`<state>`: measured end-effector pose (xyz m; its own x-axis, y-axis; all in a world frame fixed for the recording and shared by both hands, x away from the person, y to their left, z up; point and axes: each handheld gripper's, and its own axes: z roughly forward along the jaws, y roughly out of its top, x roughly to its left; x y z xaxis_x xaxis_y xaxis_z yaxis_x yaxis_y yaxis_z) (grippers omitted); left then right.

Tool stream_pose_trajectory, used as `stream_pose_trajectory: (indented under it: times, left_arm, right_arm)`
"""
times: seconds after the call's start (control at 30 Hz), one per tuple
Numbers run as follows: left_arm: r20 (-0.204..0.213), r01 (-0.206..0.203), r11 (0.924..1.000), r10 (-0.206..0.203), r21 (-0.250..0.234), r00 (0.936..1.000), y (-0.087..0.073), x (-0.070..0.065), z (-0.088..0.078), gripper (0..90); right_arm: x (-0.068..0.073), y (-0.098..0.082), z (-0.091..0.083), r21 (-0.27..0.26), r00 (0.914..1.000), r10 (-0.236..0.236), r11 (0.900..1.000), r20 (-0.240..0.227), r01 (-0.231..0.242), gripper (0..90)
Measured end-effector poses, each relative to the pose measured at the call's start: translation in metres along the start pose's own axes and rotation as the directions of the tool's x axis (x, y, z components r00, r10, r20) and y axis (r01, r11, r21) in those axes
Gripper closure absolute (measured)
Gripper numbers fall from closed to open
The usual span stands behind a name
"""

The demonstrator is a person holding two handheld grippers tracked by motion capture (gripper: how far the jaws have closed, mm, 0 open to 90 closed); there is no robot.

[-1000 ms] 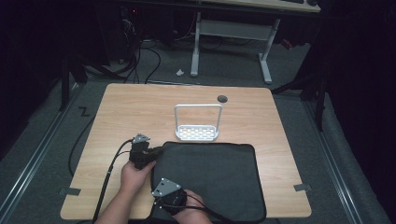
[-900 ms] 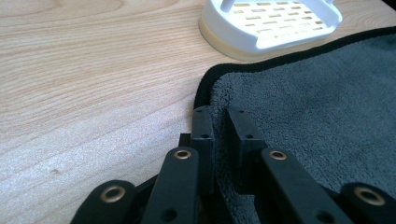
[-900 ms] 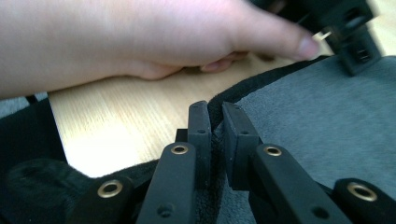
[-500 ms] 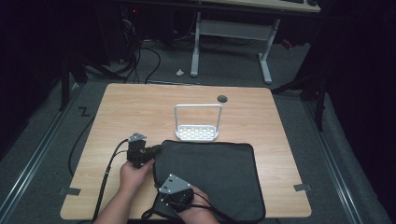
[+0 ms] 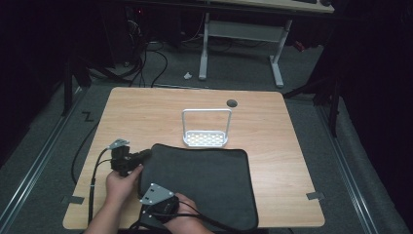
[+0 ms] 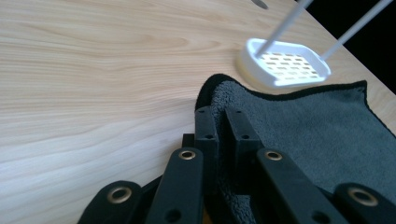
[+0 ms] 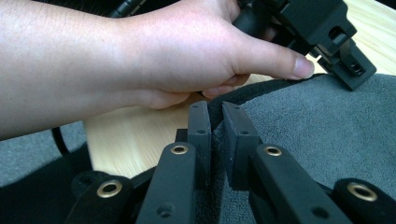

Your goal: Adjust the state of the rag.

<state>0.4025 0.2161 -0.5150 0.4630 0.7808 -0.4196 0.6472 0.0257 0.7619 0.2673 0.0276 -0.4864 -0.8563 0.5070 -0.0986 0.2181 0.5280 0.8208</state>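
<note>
Both tongs are gripping the dark grey towel, which is lying flat on the near half of the wooden surface, its far edge just beside the white wire rack. The left tongs are pinching the towel's far left corner, jaws pressed onto the cloth. The right tongs are pinching the near left edge in the same way, just below the left hand.

Progress, as judged: grasping is complete on the left side; lifting or folding is not yet showing, as the towel is lying spread and unfolded.

Limits of view: the right tongs' tips are sitting under the grey plate in the high view, the towel's near edge is cut off, and the intended fold direction is not determinable.
</note>
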Motion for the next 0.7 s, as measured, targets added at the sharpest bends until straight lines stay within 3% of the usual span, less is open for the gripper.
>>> stream_pose_trajectory:
  times: [0.13,0.3,0.47,0.7]
  left_arm:
    - [-0.026,0.005,0.9998,-0.006,-0.019,0.9996,0.003,0.014,-0.025,84.8]
    - [-0.037,-0.008,0.9991,0.006,-0.041,0.9993,0.009,0.014,-0.038,84.8]
    - [-0.028,-0.013,0.9986,0.011,-0.051,0.9995,0.015,-0.004,-0.028,84.5]
    - [-0.032,-0.037,0.9987,0.036,-0.034,0.9988,0.023,-0.038,-0.001,84.4]
  right_arm:
    - [0.013,0.016,0.014,-0.017,0.9990,-0.024,1.000,-0.038,0.024,83.2]
    - [0.019,0.026,0.020,-0.030,0.9972,-0.047,0.999,-0.059,0.045,83.2]
    - [0.015,0.024,0.010,-0.038,0.9979,-0.053,0.998,-0.038,0.052,83.2]
    - [-0.006,0.007,-0.024,-0.056,0.9996,-0.016,0.998,0.024,0.017,83.1]
